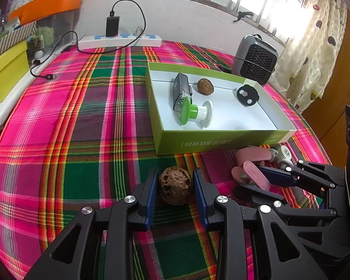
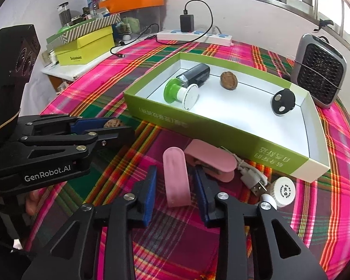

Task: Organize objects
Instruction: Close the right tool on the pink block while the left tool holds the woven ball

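Note:
A brown walnut (image 1: 175, 185) lies on the plaid cloth between the fingers of my left gripper (image 1: 175, 180); the jaws stand close at both its sides, and contact is unclear. My right gripper (image 2: 175, 182) straddles a pink flat piece (image 2: 176, 177) with small gaps at both sides. A pink case (image 2: 210, 159) lies just behind it. The green box (image 1: 221, 141) holds a second walnut (image 1: 205, 86), a black device (image 1: 181, 88), a green-and-white spool (image 1: 194, 113) and a black round piece (image 1: 246, 94).
A white cable with USB plug (image 2: 254, 182) and a white round cap (image 2: 284, 191) lie right of the pink case. A grey fan heater (image 1: 256, 61) stands behind the box. A power strip (image 1: 119, 40) and stacked boxes (image 1: 4, 70) line the far edge.

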A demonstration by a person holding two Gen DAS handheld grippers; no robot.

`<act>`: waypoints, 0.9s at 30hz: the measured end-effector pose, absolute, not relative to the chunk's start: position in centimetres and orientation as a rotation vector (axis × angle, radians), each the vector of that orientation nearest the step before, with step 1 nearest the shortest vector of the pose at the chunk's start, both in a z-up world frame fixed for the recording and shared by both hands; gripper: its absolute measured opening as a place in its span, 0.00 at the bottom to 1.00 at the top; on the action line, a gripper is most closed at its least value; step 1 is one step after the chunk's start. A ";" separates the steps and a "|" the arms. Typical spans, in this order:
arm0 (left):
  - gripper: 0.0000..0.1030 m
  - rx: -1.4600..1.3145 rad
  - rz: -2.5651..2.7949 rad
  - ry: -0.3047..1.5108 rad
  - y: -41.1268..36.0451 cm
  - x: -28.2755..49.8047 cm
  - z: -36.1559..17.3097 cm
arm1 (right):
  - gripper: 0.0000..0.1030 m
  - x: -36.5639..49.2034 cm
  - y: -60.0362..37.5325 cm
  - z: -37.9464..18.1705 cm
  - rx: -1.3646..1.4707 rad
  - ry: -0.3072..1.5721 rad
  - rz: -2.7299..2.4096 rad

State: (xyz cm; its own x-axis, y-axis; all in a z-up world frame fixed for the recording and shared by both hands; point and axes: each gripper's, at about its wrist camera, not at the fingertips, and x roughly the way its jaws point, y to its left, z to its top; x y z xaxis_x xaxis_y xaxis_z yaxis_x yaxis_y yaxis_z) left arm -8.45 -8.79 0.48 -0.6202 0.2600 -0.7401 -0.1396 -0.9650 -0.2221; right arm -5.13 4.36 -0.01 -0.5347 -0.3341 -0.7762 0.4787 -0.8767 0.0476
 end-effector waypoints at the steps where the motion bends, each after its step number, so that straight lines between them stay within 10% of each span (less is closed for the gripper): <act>1: 0.28 -1.237 2.635 -0.209 -8.8 -8.4 0.5 | 0.28 -5.2 4.4 0.0 1.161 0.233 -2.398; 27: 0.27 -1.240 2.644 -0.189 -8.7 -8.5 0.5 | 0.18 -5.1 4.5 0.1 1.169 0.200 -2.413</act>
